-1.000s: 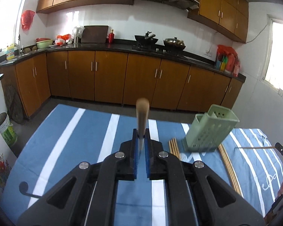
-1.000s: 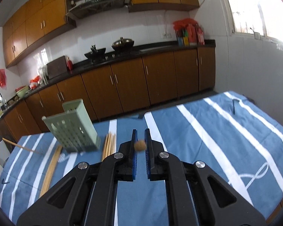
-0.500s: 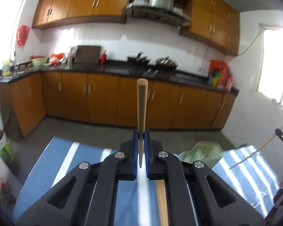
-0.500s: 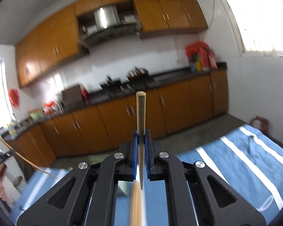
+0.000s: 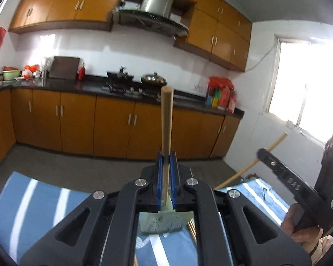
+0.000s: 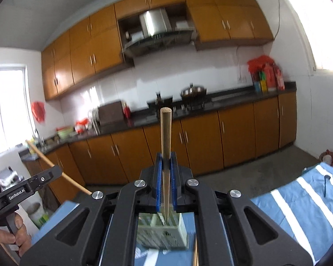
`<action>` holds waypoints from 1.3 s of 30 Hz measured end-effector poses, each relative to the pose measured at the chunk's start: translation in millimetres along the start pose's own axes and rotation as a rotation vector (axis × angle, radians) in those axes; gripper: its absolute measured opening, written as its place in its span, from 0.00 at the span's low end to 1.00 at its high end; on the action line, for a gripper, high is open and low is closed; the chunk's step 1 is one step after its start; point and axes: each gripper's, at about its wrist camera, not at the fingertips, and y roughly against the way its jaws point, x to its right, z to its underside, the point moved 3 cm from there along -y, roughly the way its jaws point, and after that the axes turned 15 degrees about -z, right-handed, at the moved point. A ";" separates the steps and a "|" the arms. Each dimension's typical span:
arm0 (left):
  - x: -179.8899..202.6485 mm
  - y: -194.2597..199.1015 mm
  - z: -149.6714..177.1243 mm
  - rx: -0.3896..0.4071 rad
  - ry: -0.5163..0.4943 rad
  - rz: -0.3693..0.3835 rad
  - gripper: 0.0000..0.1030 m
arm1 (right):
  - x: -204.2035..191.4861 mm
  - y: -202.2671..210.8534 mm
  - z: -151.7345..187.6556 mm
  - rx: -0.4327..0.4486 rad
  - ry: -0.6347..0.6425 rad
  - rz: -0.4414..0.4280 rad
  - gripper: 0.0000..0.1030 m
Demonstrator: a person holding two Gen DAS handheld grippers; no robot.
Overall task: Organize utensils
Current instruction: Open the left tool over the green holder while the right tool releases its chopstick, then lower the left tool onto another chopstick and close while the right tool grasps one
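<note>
My left gripper [image 5: 166, 157] is shut on a wooden chopstick [image 5: 167, 119] that stands upright, thick end up, its tip over the pale green utensil holder [image 5: 164, 221] just below. My right gripper [image 6: 166, 158] is shut on a second chopstick [image 6: 165, 137], also upright, its point over the holder's compartments [image 6: 162, 228]. Each gripper shows in the other's view: the right one [image 5: 262, 153] at the right, the left one [image 6: 57, 173] at the left. Loose chopsticks [image 5: 192, 228] lie on the cloth beside the holder.
The table wears a blue cloth with white stripes [image 6: 299, 199]. Brown kitchen cabinets [image 5: 77, 124] and a dark counter with a stove [image 5: 122, 84] line the far wall. A bright window [image 5: 310, 84] is at the right. A white bucket [image 6: 36, 214] stands on the floor.
Both grippers have tilted upward and come together over the green holder. The chopsticks now stand upright. The holder went from ahead on the table to directly beneath the fingers.
</note>
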 end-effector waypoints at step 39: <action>-101.0 -12.8 203.9 -0.412 -0.003 -0.226 0.32 | 66.6 18.4 207.3 -0.563 -0.251 0.148 0.14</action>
